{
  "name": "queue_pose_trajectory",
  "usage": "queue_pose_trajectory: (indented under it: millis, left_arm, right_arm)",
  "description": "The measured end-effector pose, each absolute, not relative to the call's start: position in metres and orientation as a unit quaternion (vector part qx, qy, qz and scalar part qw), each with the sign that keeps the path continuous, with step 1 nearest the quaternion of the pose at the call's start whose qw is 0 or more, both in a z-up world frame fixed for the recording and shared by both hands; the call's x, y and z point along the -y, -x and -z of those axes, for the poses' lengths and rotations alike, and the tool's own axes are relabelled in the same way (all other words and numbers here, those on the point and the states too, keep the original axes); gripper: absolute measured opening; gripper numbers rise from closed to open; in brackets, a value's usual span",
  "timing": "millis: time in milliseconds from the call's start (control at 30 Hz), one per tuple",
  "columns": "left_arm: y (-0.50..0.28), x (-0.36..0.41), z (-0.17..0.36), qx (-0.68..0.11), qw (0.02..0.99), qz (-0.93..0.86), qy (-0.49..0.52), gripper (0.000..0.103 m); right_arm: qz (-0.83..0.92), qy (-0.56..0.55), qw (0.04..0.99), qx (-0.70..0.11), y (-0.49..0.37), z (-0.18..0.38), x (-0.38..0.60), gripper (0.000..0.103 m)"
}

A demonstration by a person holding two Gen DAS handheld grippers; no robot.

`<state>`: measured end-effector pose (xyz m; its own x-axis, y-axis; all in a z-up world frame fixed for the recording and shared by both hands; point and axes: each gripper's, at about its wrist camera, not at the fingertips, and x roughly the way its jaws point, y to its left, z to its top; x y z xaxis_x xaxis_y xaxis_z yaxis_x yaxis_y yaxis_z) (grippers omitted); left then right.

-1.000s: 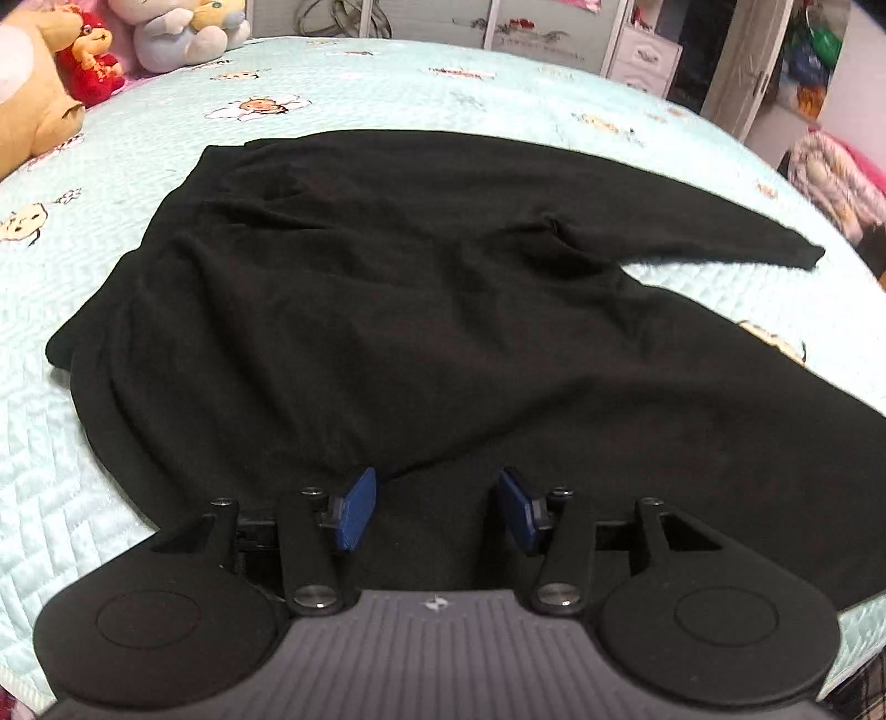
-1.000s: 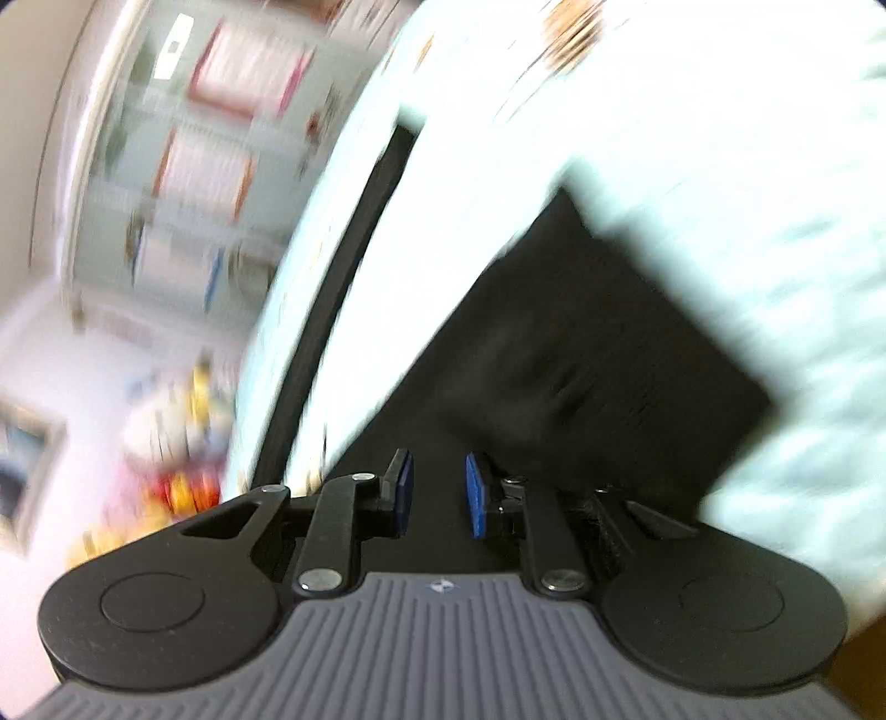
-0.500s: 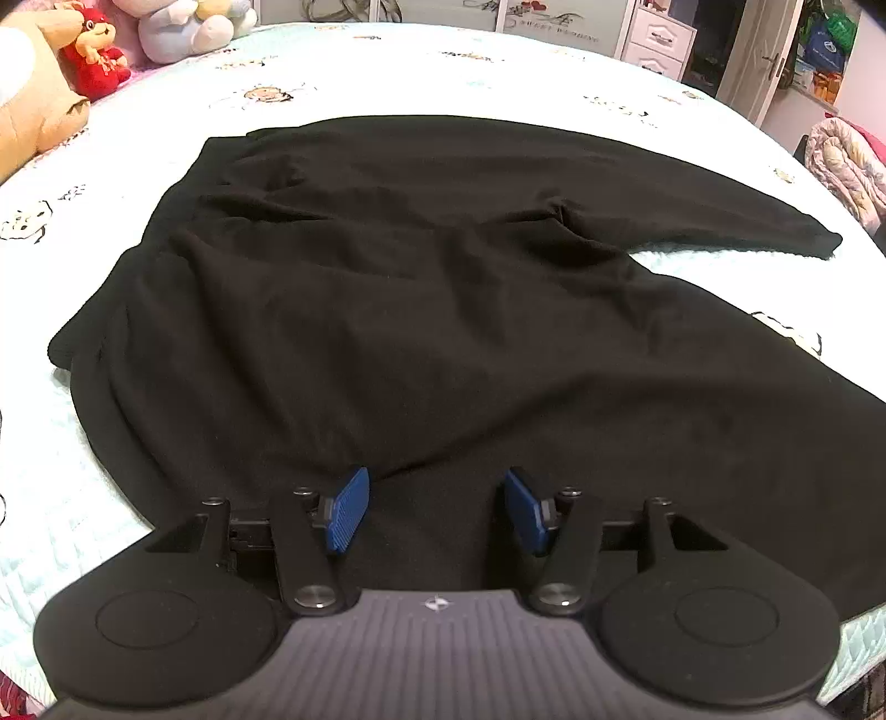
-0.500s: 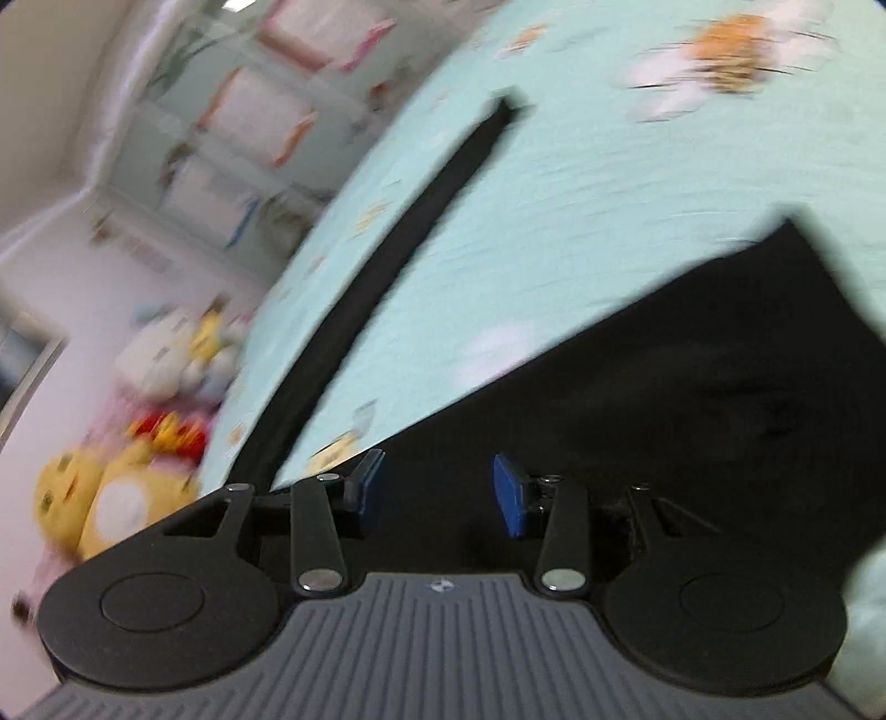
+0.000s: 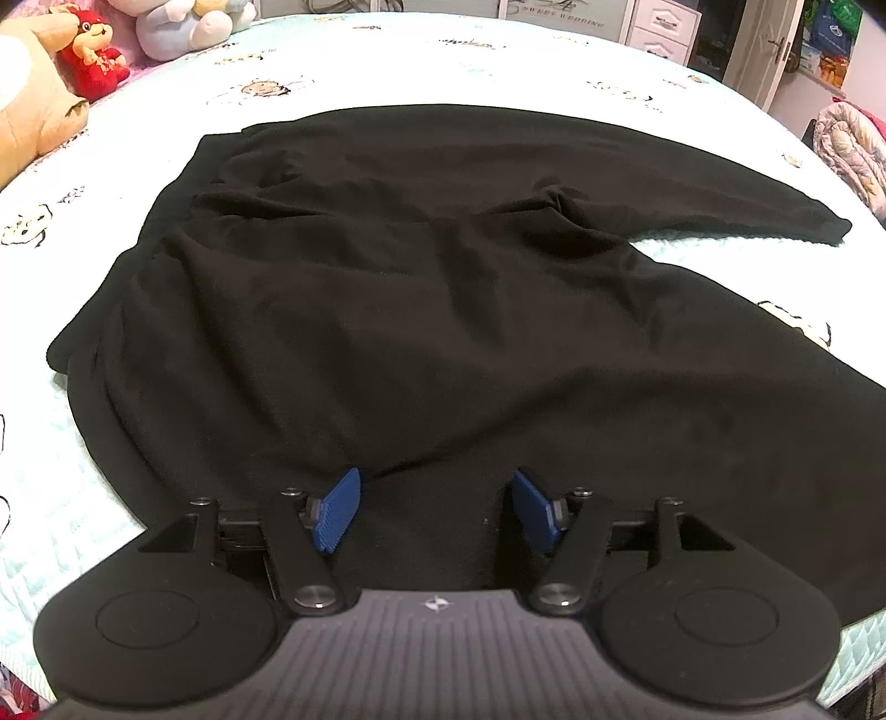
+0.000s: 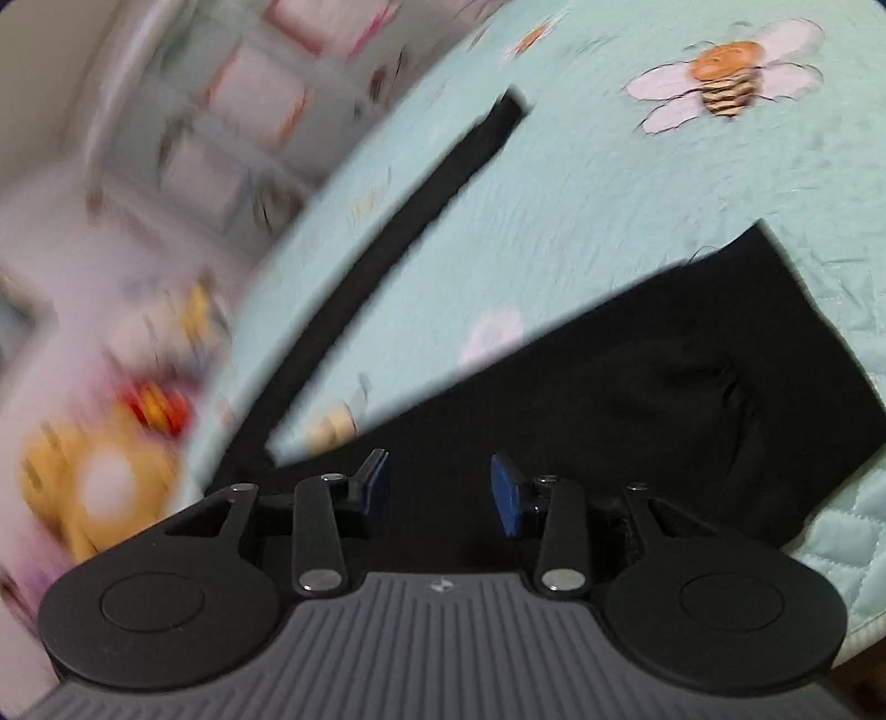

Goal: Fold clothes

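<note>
Left wrist view: a black long-sleeved top (image 5: pixel 432 310) lies spread on a pale green quilted bedspread (image 5: pixel 498 61), filling the middle of the frame, one sleeve (image 5: pixel 720 205) reaching out toward 2 o'clock. Plush toys (image 5: pixel 94 50) sit at 10 to 11 o'clock by the bed's far edge. The left gripper (image 5: pixel 434 507) hangs over the near hem at 6 o'clock, its blue pads (image 5: pixel 335 509) apart and opening, pressing on nothing. In the right wrist view the right gripper (image 6: pixel 440 490) sits above a black corner of the garment (image 6: pixel 637 399); its jaws are also opening, with cloth below them but not pinched. A bee print (image 6: pixel 725 83) shows at 1 o'clock.
</note>
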<state>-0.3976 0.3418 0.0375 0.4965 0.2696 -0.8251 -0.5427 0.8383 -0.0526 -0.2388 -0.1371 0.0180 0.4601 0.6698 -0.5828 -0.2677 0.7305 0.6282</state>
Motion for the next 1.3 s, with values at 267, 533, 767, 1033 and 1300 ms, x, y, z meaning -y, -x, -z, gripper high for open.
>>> queue_pose_trajectory:
  millis: [267,533,767,1033,1300]
  left_arm:
    - [0.391,-0.337,-0.037,-0.449,0.847,-0.245,0.147,0.072]
    - [0.389,-0.335,-0.036,-0.451,0.846,-0.246,0.143,0.075]
    - [0.389,-0.335,-0.035,-0.449,0.848,-0.244,0.142,0.077]
    - [0.388,-0.334,-0.034,-0.450,0.849,-0.239,0.139,0.080]
    - [0.388,-0.334,-0.034,-0.449,0.850,-0.237,0.138,0.082]
  right_arm:
    - [-0.173,-0.174,0.881,-0.405,0.250,-0.027,0.154,0.035]
    - [-0.266,-0.107,0.851,-0.440,0.278,-0.016,0.095,0.034]
    - [-0.186,-0.122,0.875,-0.431,0.278,-0.036,0.118,0.027]
    - [-0.139,-0.119,0.871,-0.456,0.270,-0.029,0.124,0.025]
    - [-0.180,-0.061,0.880,-0.436,0.276,-0.041,0.082,0.038]
